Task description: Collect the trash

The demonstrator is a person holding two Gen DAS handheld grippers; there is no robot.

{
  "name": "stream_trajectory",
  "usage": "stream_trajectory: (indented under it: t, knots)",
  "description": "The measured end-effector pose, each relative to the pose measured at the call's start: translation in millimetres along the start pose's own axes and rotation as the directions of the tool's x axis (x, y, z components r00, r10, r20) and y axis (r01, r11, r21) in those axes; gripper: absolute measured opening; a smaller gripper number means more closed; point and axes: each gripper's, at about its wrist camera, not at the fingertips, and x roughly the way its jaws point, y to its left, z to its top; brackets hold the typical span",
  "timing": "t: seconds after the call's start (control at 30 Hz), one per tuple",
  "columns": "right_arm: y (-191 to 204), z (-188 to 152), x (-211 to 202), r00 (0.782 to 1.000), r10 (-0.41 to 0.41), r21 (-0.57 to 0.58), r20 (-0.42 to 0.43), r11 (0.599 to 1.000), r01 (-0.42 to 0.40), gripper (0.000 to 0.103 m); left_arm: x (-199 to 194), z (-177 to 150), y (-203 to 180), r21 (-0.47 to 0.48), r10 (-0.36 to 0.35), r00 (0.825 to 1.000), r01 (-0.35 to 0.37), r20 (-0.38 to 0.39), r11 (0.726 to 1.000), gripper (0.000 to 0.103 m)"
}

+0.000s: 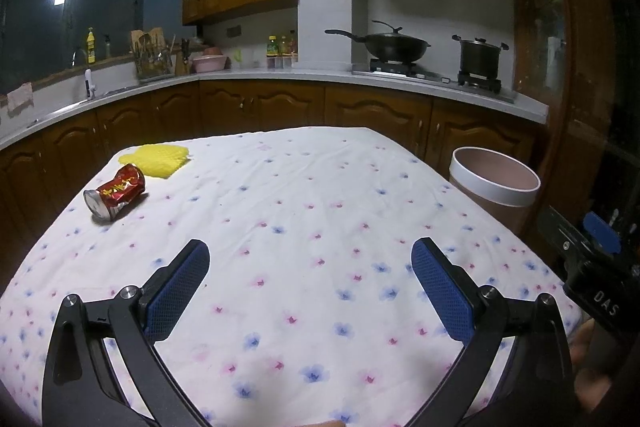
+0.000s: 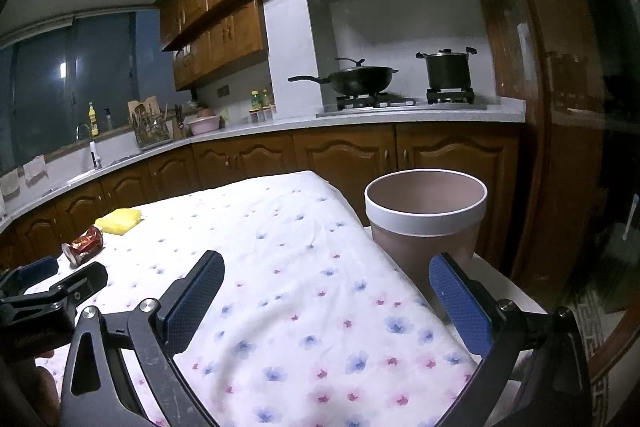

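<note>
A crushed red can (image 1: pixel 115 195) lies on its side at the far left of the flowered tablecloth (image 1: pixel 304 211), next to a yellow cloth (image 1: pixel 157 158). Both show small in the right wrist view: the can (image 2: pixel 83 245) and the yellow cloth (image 2: pixel 119 220). A pink bin with a white rim (image 1: pixel 494 183) stands off the table's right edge, close in the right wrist view (image 2: pixel 426 217). My left gripper (image 1: pixel 311 253) is open and empty over the near middle of the table. My right gripper (image 2: pixel 327 265) is open and empty near the table's right edge, by the bin.
Wooden kitchen cabinets and a white counter (image 1: pixel 256 77) run behind the table. A wok (image 1: pixel 394 47) and a pot (image 1: pixel 479 57) sit on the stove. A sink with a tap (image 1: pixel 89 83) is at the left. A dark door frame (image 2: pixel 560 147) is at the right.
</note>
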Motion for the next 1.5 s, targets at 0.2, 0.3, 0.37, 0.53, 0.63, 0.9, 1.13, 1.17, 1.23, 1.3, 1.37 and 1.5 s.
stream_trajectory:
  t: [0.2, 0.3, 0.37, 0.53, 0.63, 0.9, 1.13, 1.17, 1.23, 1.3, 1.37, 1.5]
  knots:
    - [0.6, -1.7, -0.4, 1.0, 0.005, -0.003, 0.02, 1.0, -0.005, 0.103, -3.3, -2.5, -0.6, 0.007, 0.013, 1.0, -0.013, 0.016, 1.0, 0.103]
    - [0.1, -0.4, 0.4, 1.0, 0.009, -0.003, 0.025, 1.0, -0.009, 0.103, -4.5, -3.0, -1.3, 0.008, 0.013, 1.0, -0.014, 0.02, 1.0, 0.103]
    - [0.4, 0.2, 0.5, 1.0, 0.013, -0.003, 0.027, 1.0, -0.013, 0.103, -5.7, -3.5, -1.6, 0.01, 0.015, 1.0, -0.015, 0.024, 1.0, 0.103]
    - [2.0, 0.3, -0.3, 0.999, 0.02, -0.01, 0.039, 1.0, -0.019, 0.103, -8.0, -4.3, -2.7, 0.016, 0.018, 0.999, -0.019, 0.033, 1.0, 0.103]
    - [3.3, -0.3, -0.4, 0.999, 0.023, -0.009, 0.037, 1.0, -0.022, 0.103, -8.7, -4.4, -3.2, 0.015, 0.016, 0.999, -0.017, 0.035, 1.0, 0.103]
    - [5.4, -1.1, -0.8, 0.999, 0.028, -0.01, 0.025, 1.0, -0.028, 0.103, -8.8, -4.4, -3.5, 0.015, 0.017, 0.999, -0.017, 0.031, 1.0, 0.103]
    - [5.8, -1.3, -0.8, 0.999, 0.028, -0.011, 0.026, 1.0, -0.028, 0.103, -9.7, -4.0, -3.9, 0.015, 0.022, 0.999, -0.022, 0.032, 1.0, 0.103]
    - [6.0, -1.3, -0.7, 0.999, 0.028, -0.011, 0.025, 1.0, -0.028, 0.103, -9.6, -3.9, -3.7, 0.015, 0.021, 0.999, -0.021, 0.032, 1.0, 0.103]
    - [7.5, -2.0, -0.5, 0.999, 0.029, -0.012, 0.022, 1.0, -0.029, 0.103, -9.7, -3.9, -3.2, 0.013, 0.021, 0.999, -0.021, 0.031, 1.0, 0.103]
    - [8.3, -2.4, 0.0, 0.999, 0.031, -0.012, 0.02, 0.999, -0.031, 0.103, -9.1, -3.9, -3.2, 0.015, 0.018, 0.999, -0.018, 0.031, 1.0, 0.103]
    - [8.4, -2.5, 1.3, 0.999, 0.034, -0.011, 0.017, 0.999, -0.034, 0.103, -9.9, -4.3, -2.9, 0.013, 0.019, 0.999, -0.02, 0.027, 1.0, 0.103]
    - [8.4, -2.3, 1.5, 0.999, 0.038, -0.007, 0.015, 0.999, -0.038, 0.103, -11.0, -4.4, -2.6, 0.013, 0.022, 0.999, -0.022, 0.027, 1.0, 0.103]
